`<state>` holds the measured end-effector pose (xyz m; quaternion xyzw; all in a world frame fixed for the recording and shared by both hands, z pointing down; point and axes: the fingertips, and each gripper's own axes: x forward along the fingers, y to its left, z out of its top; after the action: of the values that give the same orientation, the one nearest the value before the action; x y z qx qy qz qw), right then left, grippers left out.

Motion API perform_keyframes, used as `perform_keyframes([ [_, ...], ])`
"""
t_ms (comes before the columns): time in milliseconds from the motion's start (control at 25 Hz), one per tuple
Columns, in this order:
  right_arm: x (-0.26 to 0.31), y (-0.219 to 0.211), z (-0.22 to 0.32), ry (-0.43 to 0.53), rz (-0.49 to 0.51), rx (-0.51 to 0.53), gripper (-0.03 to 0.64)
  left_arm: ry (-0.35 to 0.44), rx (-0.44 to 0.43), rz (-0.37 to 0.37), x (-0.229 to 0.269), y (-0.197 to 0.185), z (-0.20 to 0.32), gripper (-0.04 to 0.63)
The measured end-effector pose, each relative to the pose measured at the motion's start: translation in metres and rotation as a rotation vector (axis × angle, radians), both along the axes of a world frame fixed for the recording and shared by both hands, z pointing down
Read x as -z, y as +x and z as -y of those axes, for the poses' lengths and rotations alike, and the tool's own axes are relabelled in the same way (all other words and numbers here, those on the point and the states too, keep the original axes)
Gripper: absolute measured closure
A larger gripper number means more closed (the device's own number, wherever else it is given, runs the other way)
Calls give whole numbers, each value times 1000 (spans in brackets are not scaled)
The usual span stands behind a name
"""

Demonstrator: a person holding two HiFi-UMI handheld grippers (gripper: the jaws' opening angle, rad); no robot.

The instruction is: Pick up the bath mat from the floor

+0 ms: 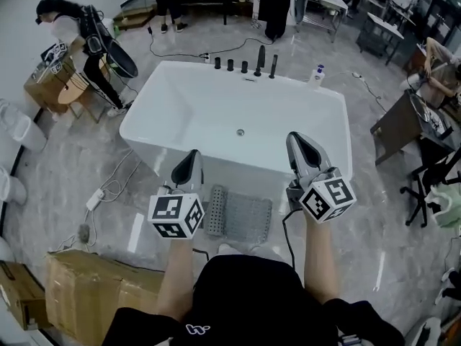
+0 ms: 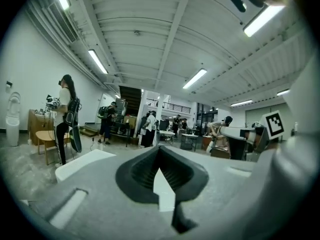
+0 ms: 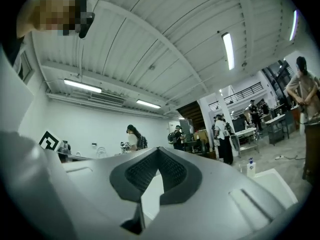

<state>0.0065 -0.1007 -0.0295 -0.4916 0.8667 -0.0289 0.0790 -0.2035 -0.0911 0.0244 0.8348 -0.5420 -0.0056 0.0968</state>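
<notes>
A grey bath mat [image 1: 240, 215] with small holes lies flat on the floor in front of the white bathtub [image 1: 238, 117], between my two forearms in the head view. My left gripper [image 1: 189, 163] is held up above the mat's left side, jaws shut and empty. My right gripper [image 1: 302, 150] is raised above and right of the mat, also shut with nothing in it. Both gripper views point level across the room; the left gripper [image 2: 159, 149] and right gripper [image 3: 159, 151] show closed pads, and the mat is not in them.
A cardboard box [image 1: 90, 290] stands at the lower left. A power strip and cable [image 1: 97, 197] lie on the floor left of the tub. Black taps [image 1: 245, 65] line the tub's far rim. A person [image 1: 79, 38] stands at the far left; desks and chairs [image 1: 425, 186] are at the right.
</notes>
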Motion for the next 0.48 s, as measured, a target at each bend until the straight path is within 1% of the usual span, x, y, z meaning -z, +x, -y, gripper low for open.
perform_keyframes([
  [80,0,23,-3,-4,-1,-47,611,5,-37,-3,4,18,6,595],
  [240,1,93,-17,-13,29,-180,611,22,-122,5,15,74,13,595],
  [400,4,159,-34,-26,36,-378,611,34,-186,7,25,131,14,597],
  [480,1,185,-42,-43,25,-450,611,25,-231,10,22,166,12,595],
])
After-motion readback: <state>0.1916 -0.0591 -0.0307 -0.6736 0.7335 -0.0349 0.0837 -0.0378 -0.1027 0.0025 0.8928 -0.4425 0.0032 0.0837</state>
